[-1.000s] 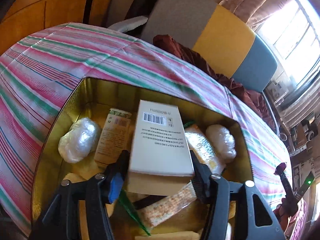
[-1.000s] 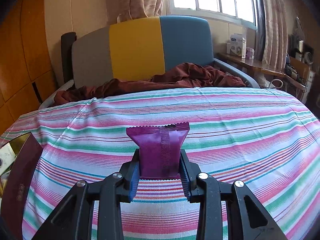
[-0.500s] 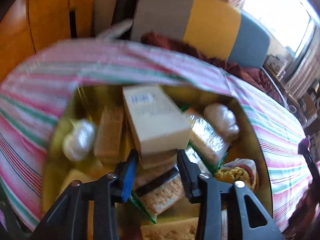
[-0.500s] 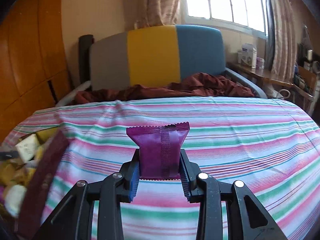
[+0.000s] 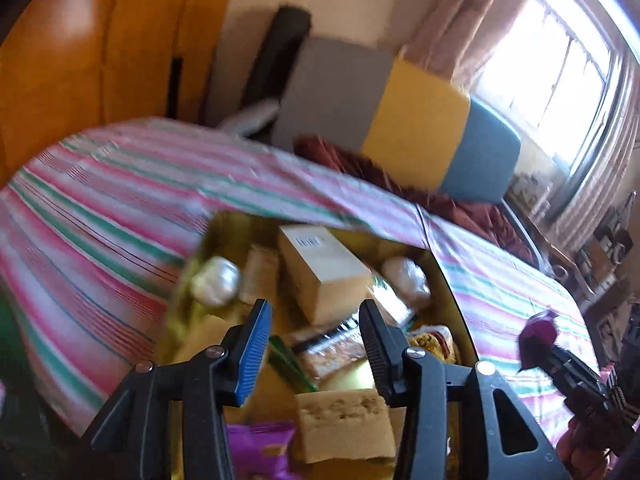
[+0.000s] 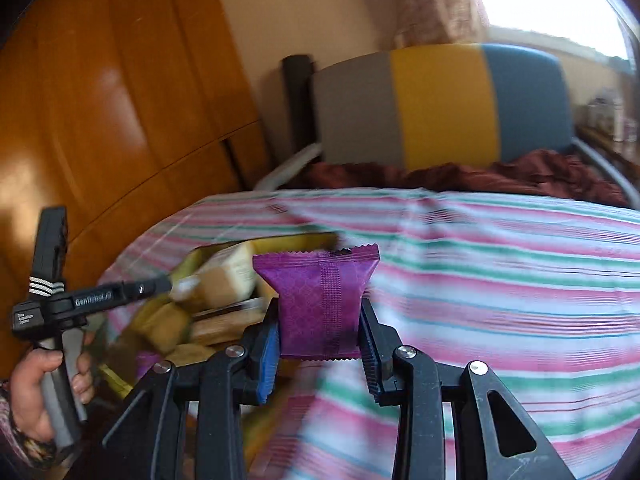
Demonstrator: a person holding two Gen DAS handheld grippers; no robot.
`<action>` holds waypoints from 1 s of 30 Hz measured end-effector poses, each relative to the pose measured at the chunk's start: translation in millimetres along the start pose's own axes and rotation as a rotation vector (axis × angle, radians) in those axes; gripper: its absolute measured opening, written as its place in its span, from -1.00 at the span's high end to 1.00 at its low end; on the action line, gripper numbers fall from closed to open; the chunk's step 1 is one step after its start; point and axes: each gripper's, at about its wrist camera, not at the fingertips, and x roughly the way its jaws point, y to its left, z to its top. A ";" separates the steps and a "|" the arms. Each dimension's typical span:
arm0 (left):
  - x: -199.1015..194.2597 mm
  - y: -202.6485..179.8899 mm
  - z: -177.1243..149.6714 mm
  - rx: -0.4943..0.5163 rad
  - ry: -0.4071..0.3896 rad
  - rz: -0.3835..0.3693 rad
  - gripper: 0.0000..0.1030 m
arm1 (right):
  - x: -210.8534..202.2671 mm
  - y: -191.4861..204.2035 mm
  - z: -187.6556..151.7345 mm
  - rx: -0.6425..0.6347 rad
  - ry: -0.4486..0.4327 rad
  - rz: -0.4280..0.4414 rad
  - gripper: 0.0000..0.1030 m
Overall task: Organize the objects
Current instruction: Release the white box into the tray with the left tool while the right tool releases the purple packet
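Observation:
A gold tin (image 5: 452, 292) full of snacks sits on the striped tablecloth (image 5: 100, 208). A cream box (image 5: 320, 268) lies in it among wrapped snacks and cracker packs. My left gripper (image 5: 314, 332) is open and empty, raised above the tin's near side. My right gripper (image 6: 318, 340) is shut on a purple snack packet (image 6: 320, 300), held upright over the tablecloth just right of the tin (image 6: 224, 288). The right gripper and its packet (image 5: 538, 334) also show at the right of the left wrist view. The left gripper (image 6: 100, 296) shows at the left of the right wrist view.
A grey, yellow and blue chair back (image 6: 440, 104) with a dark red cloth (image 6: 520, 172) stands behind the table. Wooden panels (image 6: 100, 100) rise at the left. Another purple packet (image 5: 260, 452) lies at the tin's near end.
My left gripper let go of the cream box, which now lies in the tin, and pulled back and up. My right gripper carried the purple packet left toward the tin.

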 end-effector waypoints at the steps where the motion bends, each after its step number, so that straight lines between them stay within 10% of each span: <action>1: -5.8 0.7 -0.3 0.004 -0.019 0.014 0.10 | 4.1 8.3 -0.8 -0.008 0.011 0.019 0.30; 30: -41.0 29.5 -21.4 -0.077 0.008 0.208 0.05 | 92.7 108.9 -18.9 -0.167 0.232 -0.041 0.14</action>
